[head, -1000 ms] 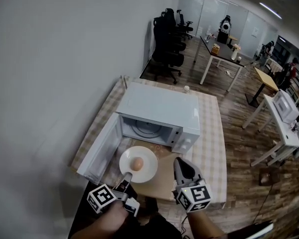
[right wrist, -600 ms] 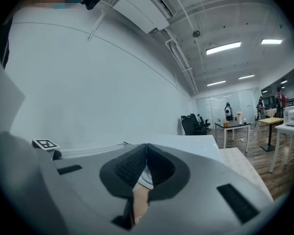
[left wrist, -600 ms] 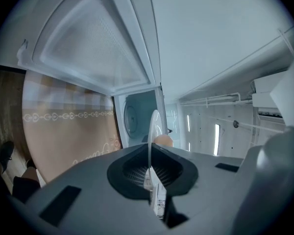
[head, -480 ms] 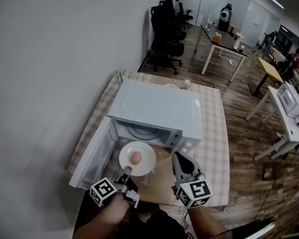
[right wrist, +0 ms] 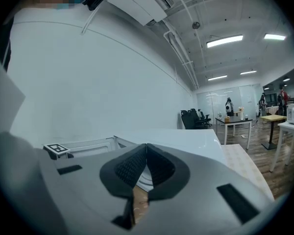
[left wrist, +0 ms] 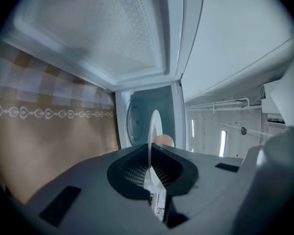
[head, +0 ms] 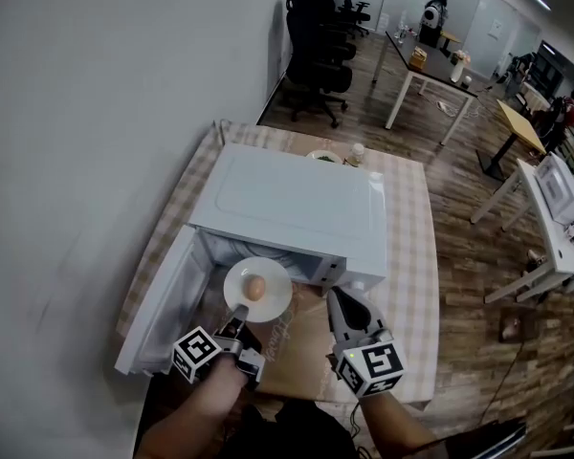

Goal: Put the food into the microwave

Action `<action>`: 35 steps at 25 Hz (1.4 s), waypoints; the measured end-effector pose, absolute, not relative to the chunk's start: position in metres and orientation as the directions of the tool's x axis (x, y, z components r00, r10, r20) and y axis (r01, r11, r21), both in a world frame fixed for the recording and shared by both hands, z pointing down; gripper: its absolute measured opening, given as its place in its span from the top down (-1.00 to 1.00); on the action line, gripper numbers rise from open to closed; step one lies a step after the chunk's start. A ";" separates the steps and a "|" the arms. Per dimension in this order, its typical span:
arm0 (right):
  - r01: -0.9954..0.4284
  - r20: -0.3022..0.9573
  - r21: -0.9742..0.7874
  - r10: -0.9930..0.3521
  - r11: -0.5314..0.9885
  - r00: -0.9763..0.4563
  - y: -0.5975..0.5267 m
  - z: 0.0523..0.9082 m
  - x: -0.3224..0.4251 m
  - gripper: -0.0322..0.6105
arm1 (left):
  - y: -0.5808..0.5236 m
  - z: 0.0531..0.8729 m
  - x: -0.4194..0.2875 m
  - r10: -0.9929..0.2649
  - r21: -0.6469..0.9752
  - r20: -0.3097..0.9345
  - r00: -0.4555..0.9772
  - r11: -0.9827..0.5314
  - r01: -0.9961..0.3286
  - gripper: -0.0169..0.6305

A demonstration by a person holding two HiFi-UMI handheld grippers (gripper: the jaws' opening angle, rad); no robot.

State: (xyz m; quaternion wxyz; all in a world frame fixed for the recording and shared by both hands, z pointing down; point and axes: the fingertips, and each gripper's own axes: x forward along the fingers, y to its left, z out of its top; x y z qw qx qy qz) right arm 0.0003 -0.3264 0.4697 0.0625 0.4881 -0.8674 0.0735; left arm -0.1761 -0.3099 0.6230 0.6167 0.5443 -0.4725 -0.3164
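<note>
A white plate [head: 274,301] carrying a brown egg [head: 255,288] hangs at the mouth of the white microwave [head: 287,208], whose door [head: 158,309] stands swung open to the left. My left gripper [head: 235,325] is shut on the plate's near rim. In the left gripper view the plate [left wrist: 154,129] appears edge-on between the jaws of the left gripper [left wrist: 150,153], with the egg [left wrist: 162,141] beyond them and the oven's turntable [left wrist: 133,124] behind. My right gripper [head: 337,299] is shut and empty, just right of the plate, before the control panel. In its own view the right gripper [right wrist: 146,146] has both tips touching.
The microwave stands on a table with a checked cloth [head: 407,256], with a brown mat [head: 301,352] in front of it. A small bottle [head: 357,151] and a bowl [head: 320,157] sit behind the oven. A wall runs along the left; office chairs [head: 316,36] and desks [head: 545,218] lie beyond.
Both grippers have moved forward and lower toward the microwave. The plate with the egg has gone from above the mat to the oven's opening.
</note>
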 end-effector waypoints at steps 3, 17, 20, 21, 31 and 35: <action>-0.852 0.188 -0.071 -0.832 0.519 -0.522 -0.336 0.475 0.000 0.87 | -0.328 0.633 -0.176 -0.906 0.968 0.249 0.343 0.216 -0.130 0.90; -0.830 0.195 -0.088 -0.807 0.551 -0.557 -0.354 0.479 -0.004 0.87 | -0.373 0.673 -0.176 -0.906 0.958 0.282 0.315 0.247 -0.147 0.90; -0.827 0.195 -0.085 -0.804 0.556 -0.561 -0.360 0.478 -0.005 0.87 | -0.380 0.679 -0.174 -0.907 0.959 0.277 0.317 0.242 -0.144 0.90; -0.826 0.197 -0.084 -0.803 0.558 -0.562 -0.361 0.478 -0.005 0.87 | -0.383 0.681 -0.174 -0.907 0.959 0.280 0.316 0.246 -0.143 0.90; -0.827 0.179 -0.081 -0.808 0.557 -0.562 -0.369 0.476 -0.002 0.87 | -0.402 0.699 -0.169 -0.898 0.954 0.297 0.324 0.261 -0.150 0.90; -0.831 0.173 -0.068 -0.814 0.552 -0.554 -0.372 0.478 0.001 0.88 | -0.410 0.704 -0.164 -0.896 0.952 0.301 0.328 0.265 -0.151 0.90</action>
